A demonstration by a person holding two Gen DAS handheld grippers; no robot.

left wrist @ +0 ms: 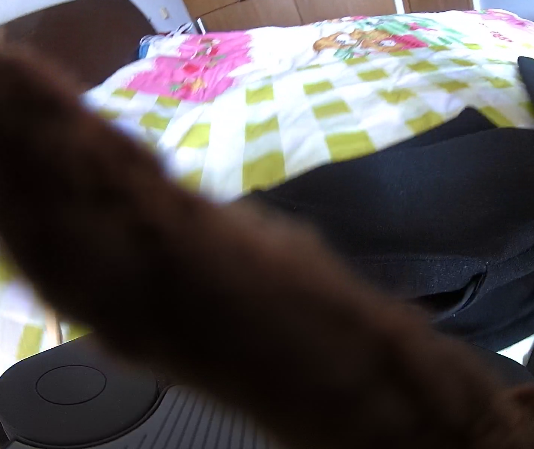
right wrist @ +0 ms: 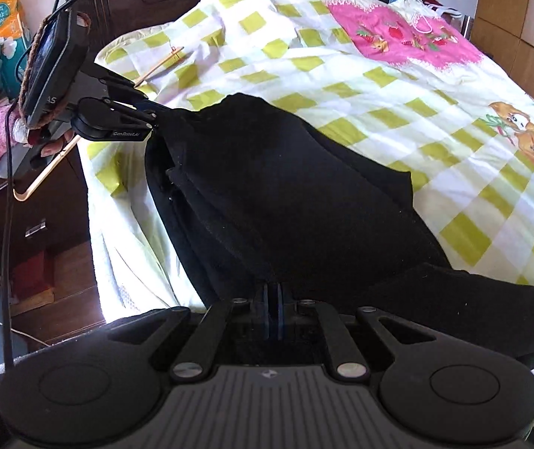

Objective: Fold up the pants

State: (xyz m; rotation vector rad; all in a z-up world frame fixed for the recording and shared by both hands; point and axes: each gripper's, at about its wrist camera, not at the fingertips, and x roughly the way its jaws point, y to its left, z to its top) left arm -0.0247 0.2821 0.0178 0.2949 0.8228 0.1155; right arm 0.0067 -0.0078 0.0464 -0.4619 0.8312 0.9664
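Right wrist: both grippers' fingers (right wrist: 273, 312) pinch black pants (right wrist: 285, 194).

1. The pants (right wrist: 289, 187) are black and soft.
2. They lie on a bed cover with green and white squares (right wrist: 397, 112), near its edge.
3. They are bunched up and folded over, with layers stacked on one side.
4. One corner is lifted up off the bed.
5. In the left wrist view the pants (left wrist: 435, 217) show a stitched band and a slit.
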